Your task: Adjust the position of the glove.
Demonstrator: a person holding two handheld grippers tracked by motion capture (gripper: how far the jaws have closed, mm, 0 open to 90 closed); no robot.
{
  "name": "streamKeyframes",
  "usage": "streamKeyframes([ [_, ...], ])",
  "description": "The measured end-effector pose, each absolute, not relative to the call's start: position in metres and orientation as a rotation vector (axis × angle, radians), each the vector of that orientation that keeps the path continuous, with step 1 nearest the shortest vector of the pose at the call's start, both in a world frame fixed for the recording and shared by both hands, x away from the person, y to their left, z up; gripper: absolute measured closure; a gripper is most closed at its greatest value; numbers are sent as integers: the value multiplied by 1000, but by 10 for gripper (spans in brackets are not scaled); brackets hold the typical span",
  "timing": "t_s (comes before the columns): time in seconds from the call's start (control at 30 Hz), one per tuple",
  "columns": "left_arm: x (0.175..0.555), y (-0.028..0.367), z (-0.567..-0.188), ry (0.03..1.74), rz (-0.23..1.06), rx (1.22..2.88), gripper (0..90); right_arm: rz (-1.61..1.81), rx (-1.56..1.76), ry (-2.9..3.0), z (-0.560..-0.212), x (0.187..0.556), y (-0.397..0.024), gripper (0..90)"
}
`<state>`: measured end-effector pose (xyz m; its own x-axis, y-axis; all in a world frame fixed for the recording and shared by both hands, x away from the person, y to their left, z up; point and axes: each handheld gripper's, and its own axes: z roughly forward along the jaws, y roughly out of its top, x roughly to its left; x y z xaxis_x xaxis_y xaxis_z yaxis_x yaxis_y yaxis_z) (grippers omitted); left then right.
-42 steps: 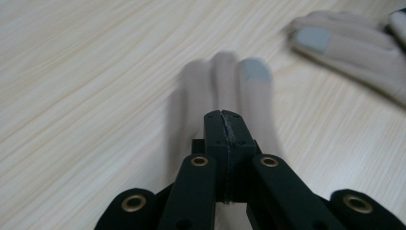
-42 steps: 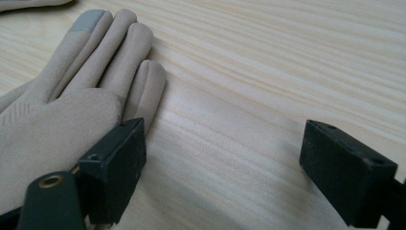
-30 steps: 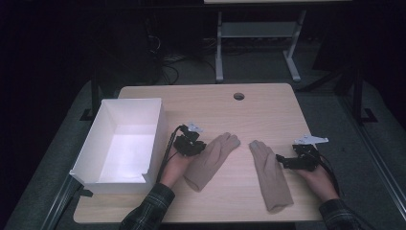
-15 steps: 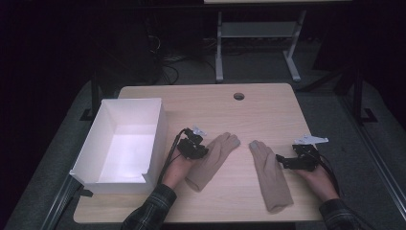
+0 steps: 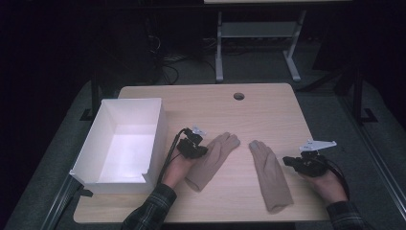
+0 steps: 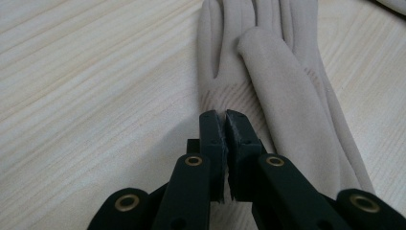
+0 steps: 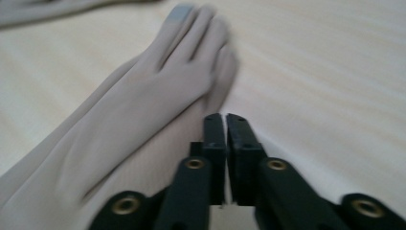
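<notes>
With both grippers, left [image 5: 195, 149] and right [image 5: 296, 163], closed and empty beside each beige glove [image 5: 210, 161], you're likely approaching; next, open toward 12 o'clock.

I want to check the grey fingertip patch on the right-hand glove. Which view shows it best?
The right gripper view: the right-hand glove lies close, its grey patch plain though blurred. The high view shows it tiny.

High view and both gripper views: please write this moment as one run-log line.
left tool: shut, at left beige fabric glove | right tool: shut, beside right beige fabric glove | white rectangular box: left side
</notes>
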<state>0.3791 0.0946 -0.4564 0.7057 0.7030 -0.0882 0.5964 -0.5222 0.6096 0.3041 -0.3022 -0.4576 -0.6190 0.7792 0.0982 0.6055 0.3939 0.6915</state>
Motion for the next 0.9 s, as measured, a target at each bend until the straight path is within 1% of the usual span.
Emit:
streamKeyframes([
  [0.07,379,97,-456,973,198,2293,867,1038,1213,2447,-459,298,-303,900],
  [0.17,378,100,-454,989,135,2255,870,1028,1186,2500,-462,292,-302,900],
  [0.4,372,104,-445,974,97,2199,871,1053,1148,2562,-464,290,-291,900],
  [0.63,371,101,-444,971,75,2161,871,1086,1094,2599,-463,293,-277,900],
  [0.9,372,97,-444,969,105,2156,871,1096,1023,2643,-463,296,-256,900],
])
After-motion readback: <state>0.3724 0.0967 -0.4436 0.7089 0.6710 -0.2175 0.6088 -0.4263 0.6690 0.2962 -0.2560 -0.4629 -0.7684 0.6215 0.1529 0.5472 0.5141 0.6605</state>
